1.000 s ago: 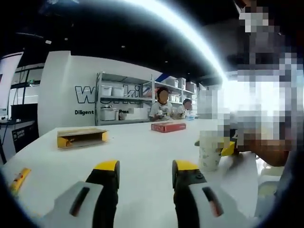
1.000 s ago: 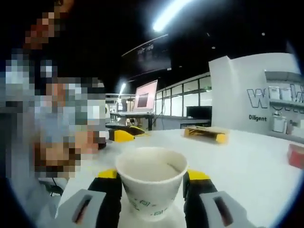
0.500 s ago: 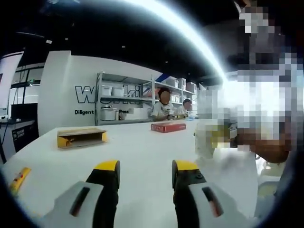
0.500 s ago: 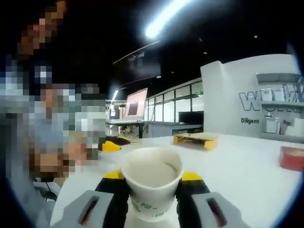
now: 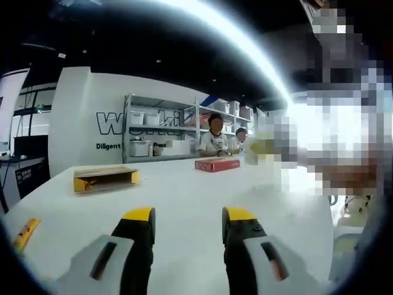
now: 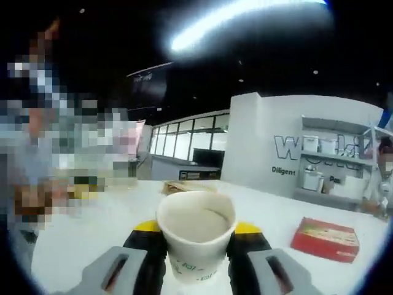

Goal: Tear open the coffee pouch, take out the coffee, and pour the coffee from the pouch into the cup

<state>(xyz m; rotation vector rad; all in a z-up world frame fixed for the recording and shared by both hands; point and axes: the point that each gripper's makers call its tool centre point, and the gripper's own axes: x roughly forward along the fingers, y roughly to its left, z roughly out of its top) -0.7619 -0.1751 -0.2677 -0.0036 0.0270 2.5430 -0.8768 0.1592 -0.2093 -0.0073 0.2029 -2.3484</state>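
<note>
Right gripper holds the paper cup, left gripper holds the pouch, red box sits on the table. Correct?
Not quite: the left gripper holds nothing. The left gripper view shows its jaws apart over bare white table. The rest stands: in the right gripper view the right gripper clamps the paper cup, and the red box lies on the table.

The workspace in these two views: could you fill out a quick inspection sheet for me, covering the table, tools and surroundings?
Surface: white table.
Job's things: paper cup, no liquid visible inside, clamped between the right gripper's jaws; coffee pouch not identified.
Clutter: yellow box, red box, yellow item at the table edge.
Grippers: left gripper open, holding nothing.
Cables: nothing seen.
Surroundings: shelving with bins, lettered white wall, two seated people.
</note>
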